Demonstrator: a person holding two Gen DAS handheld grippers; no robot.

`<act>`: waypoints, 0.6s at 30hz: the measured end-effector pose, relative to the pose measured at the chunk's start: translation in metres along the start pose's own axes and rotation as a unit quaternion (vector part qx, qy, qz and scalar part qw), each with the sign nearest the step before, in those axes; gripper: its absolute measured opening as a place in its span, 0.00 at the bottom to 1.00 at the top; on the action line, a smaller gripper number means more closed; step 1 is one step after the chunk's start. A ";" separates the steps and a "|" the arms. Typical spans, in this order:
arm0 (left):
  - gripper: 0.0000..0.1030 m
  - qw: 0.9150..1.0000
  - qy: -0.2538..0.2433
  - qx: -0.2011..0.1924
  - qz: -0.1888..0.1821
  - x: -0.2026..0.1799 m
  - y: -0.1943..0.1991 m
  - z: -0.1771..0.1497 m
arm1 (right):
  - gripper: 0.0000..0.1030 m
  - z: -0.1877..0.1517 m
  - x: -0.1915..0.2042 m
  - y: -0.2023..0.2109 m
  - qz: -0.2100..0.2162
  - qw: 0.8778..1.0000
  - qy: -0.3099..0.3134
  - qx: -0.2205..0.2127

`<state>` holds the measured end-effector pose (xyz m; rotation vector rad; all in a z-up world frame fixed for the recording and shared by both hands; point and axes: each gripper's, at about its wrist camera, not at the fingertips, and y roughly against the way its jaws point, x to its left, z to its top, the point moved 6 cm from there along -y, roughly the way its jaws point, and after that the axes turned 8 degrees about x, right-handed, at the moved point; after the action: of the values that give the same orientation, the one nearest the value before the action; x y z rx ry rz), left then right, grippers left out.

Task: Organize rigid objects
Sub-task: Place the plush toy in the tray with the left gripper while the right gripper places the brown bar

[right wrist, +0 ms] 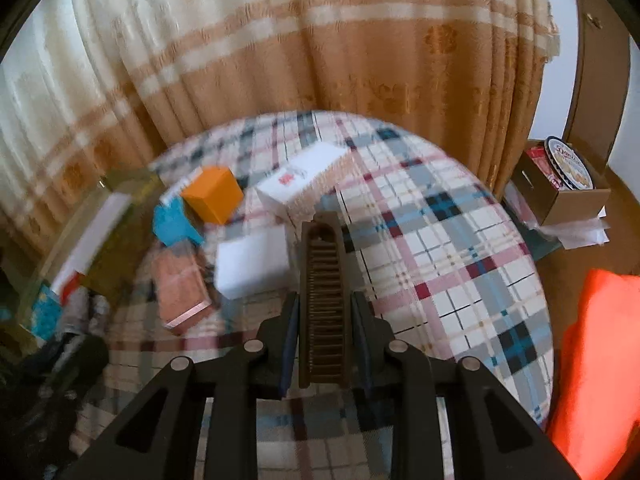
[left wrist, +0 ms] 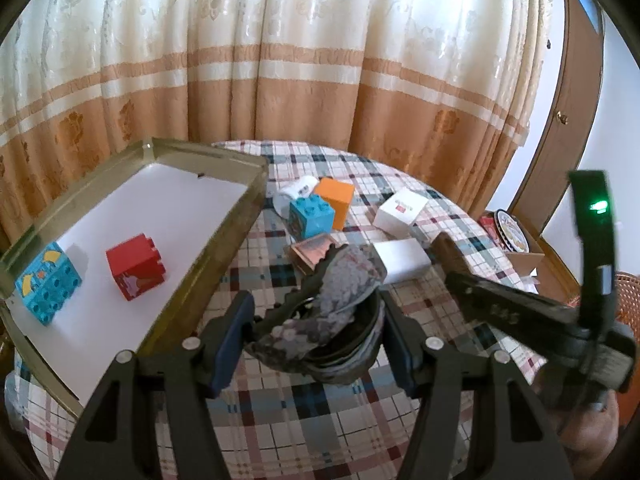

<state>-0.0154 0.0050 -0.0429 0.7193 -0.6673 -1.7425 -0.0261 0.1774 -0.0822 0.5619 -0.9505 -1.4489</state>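
Two toy blocks already sit in my gold-rimmed, white-floored tray [left wrist: 224, 156] at left of frame. My left claw [left wrist: 312, 344] clamps a crumpled grey patterned pouch [left wrist: 340, 292], tray just leftward. My right claw [right wrist: 324, 344] grips a brown ribbed comb [right wrist: 322, 280], long axis pointing away.

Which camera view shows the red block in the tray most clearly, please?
The left wrist view: the red block sits sharp and unobstructed on the tray liner. The right wrist view shows only a blurred red sliver at its left edge.
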 end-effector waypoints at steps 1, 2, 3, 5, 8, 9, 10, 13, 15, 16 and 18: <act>0.60 1.000 -0.001 -0.005 0.003 0.000 0.002 0.001 | 0.27 0.002 0.002 0.009 0.003 1.000 -0.002 -0.014; 0.60 1.000 -0.001 -0.010 0.004 0.001 0.004 0.002 | 0.27 0.004 0.005 0.015 0.007 1.000 -0.001 -0.025; 0.60 1.000 0.001 -0.012 0.004 0.002 0.006 0.004 | 0.27 0.006 0.010 0.023 0.017 0.999 0.001 -0.037; 0.60 1.000 0.006 -0.018 0.006 0.005 0.010 0.005 | 0.27 0.010 0.022 0.036 0.036 0.998 0.008 -0.058; 0.60 0.999 0.012 -0.029 0.017 0.013 0.017 0.010 | 0.27 0.012 0.043 0.046 0.060 0.995 0.025 -0.076; 0.60 0.999 0.015 -0.033 0.021 0.017 0.019 0.010 | 0.27 0.012 0.053 0.049 0.072 0.994 0.034 -0.078; 0.60 0.999 0.019 -0.038 0.029 0.023 0.023 0.012 | 0.27 0.011 0.062 0.050 0.080 0.993 0.043 -0.080; 0.60 0.997 0.037 -0.047 0.052 0.046 0.031 0.014 | 0.27 0.007 0.090 0.053 0.107 0.989 0.067 -0.082; 0.60 0.995 0.053 -0.049 0.064 0.063 0.035 0.014 | 0.27 0.004 0.109 0.051 0.122 0.986 0.084 -0.082; 0.60 0.994 0.061 -0.051 0.074 0.074 0.038 0.014 | 0.27 0.004 0.120 0.049 0.129 0.984 0.093 -0.082; 0.60 0.991 0.074 -0.053 0.095 0.093 0.041 0.013 | 0.27 0.003 0.137 0.047 0.142 0.981 0.104 -0.082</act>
<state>-0.0212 -0.0945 -0.0170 0.6822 -0.5193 -1.5228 -0.0195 0.0497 -0.0148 0.4253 -0.7068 -1.1736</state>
